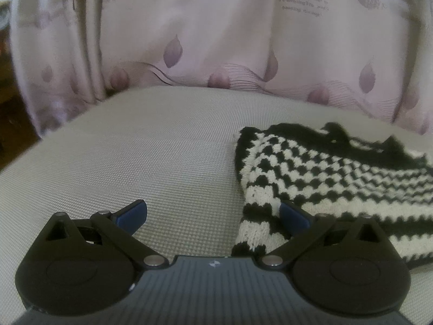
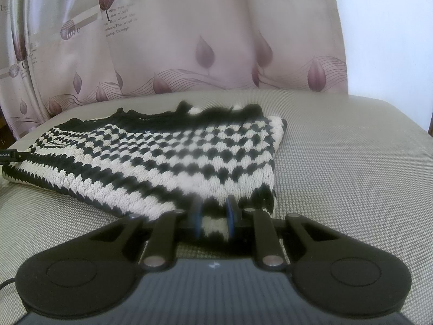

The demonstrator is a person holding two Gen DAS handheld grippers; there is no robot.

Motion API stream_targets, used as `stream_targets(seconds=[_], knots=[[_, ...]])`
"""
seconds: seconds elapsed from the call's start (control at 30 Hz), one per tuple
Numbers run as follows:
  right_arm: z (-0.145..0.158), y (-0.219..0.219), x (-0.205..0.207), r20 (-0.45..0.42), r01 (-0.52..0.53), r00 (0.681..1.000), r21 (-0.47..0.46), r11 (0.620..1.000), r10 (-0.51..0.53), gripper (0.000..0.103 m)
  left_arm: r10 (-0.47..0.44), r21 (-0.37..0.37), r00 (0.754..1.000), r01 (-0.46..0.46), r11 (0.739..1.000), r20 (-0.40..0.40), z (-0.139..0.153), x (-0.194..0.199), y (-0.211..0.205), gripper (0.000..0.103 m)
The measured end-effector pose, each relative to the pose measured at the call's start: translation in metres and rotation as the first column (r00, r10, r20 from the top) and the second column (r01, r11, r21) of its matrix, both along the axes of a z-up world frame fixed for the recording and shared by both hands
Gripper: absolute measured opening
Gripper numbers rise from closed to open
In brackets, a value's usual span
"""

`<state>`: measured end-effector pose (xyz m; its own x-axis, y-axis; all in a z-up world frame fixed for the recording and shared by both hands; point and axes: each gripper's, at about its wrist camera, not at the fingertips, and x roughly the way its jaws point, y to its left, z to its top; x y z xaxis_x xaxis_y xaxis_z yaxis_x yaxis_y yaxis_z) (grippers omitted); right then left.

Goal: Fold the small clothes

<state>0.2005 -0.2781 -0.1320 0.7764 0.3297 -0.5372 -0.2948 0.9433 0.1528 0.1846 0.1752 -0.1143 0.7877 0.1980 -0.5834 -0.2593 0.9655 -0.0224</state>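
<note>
Presently, on the surface:

- Knitted garment [image 2: 167, 159]: small, black and cream, checked across the body with plain stripes toward the near hem and a black edge along the far side. It lies flat on the grey woven cushion [image 2: 351, 178], toward the cushion's back, with bare cushion to either side of it. In the left wrist view the same garment [image 1: 338, 178] fills the right half of the picture, its striped corner reaching down to the gripper.
- Right gripper [image 2: 213, 216]: jaws drawn nearly together, the blue pads pinching a striped fold of the garment's near edge between them.
- Left gripper [image 1: 213, 216]: jaws spread wide, nothing clamped. Its left fingertip [image 1: 132, 216] stands over bare cushion; the other blue fingertip sits against the garment's striped corner, with part of that corner lying in the gap between the two.
- Curtain [image 2: 216, 40]: pale pink, printed with purple leaves and lines of text, hanging directly behind the cushion.
- Black cable [image 2: 10, 158]: enters at the left edge of the right wrist view, lying over the garment's left end.
</note>
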Motion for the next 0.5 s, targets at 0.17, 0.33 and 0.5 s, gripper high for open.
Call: stream_targets(seconds=[0.17,0.33,0.5], knots=[[0.000,0.000,0.000,-0.001,0.000,1.000,0.002,1.000,0.000,0.017,-0.124,-0.158,0.991,0.130,0.979,0.043,0.009,0.012,0.030,0.094],[0.000,0.000,0.000,0.000,0.001,1.000,0.000,1.000,-0.001,0.017,-0.310,-0.230,0.951,0.301,0.925,-0.003,0.012,0.048,0.040,0.088],[0.000,0.000,0.000,0.001,0.001,1.000,0.000,1.000,-0.001,0.017,-0.377,-0.283,0.924,0.345,0.895,-0.068,-0.001,0.080,0.041,0.083]])
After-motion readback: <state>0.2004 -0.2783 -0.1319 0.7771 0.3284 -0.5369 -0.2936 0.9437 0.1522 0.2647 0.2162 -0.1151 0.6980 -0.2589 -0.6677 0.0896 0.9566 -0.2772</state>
